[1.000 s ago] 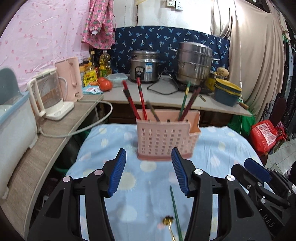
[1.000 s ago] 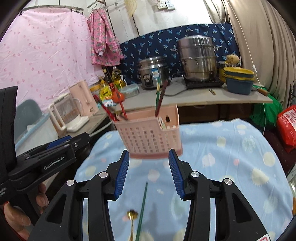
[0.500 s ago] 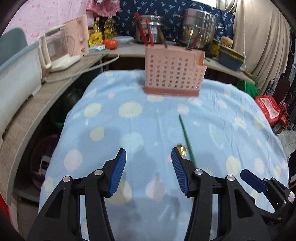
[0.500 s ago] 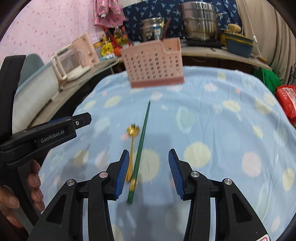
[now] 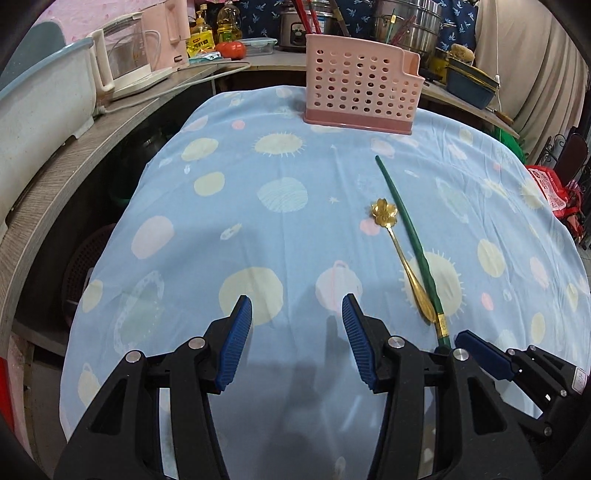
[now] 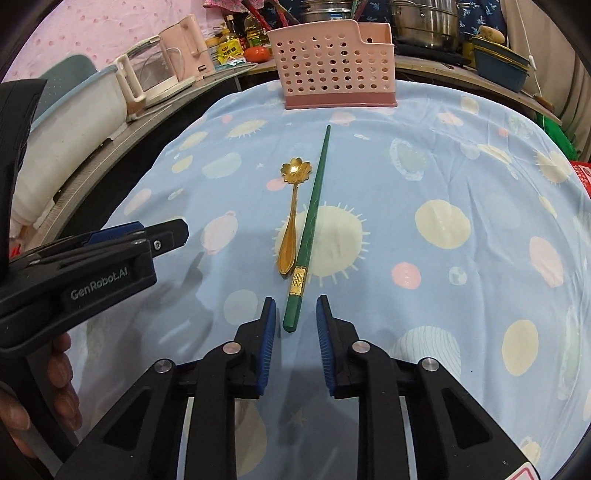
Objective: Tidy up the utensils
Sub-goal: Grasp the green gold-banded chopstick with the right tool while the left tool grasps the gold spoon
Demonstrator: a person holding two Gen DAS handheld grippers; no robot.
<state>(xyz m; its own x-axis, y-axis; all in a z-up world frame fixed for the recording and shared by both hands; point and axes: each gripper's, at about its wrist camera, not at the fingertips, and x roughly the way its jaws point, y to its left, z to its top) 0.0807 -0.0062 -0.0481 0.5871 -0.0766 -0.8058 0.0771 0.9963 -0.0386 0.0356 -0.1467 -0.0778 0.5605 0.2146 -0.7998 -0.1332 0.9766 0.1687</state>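
Note:
A green chopstick (image 6: 312, 218) and a gold flower-bowled spoon (image 6: 291, 221) lie side by side on the blue dotted tablecloth (image 6: 443, 184). A pink perforated utensil basket (image 6: 332, 70) stands at the table's far edge with several chopsticks in it. My right gripper (image 6: 295, 306) hangs low over the cloth and its jaws are closing. The chopstick's thick near end lies between them, with gaps on both sides. My left gripper (image 5: 296, 306) stands open over bare cloth, left of the spoon (image 5: 402, 258) and chopstick (image 5: 406, 225), with nothing between its fingers.
A grey counter (image 5: 74, 158) curves along the left with a pale tub (image 5: 37, 110) and a glass kettle (image 5: 125, 62). Steel pots (image 5: 406, 22) and stacked bowls (image 5: 469, 81) stand behind the basket. A red bag (image 5: 550, 188) lies beyond the table's right edge.
Both grippers have dropped toward the table and tilted down. The right gripper's jaws have narrowed around the chopstick's near end. The left jaws keep the same width.

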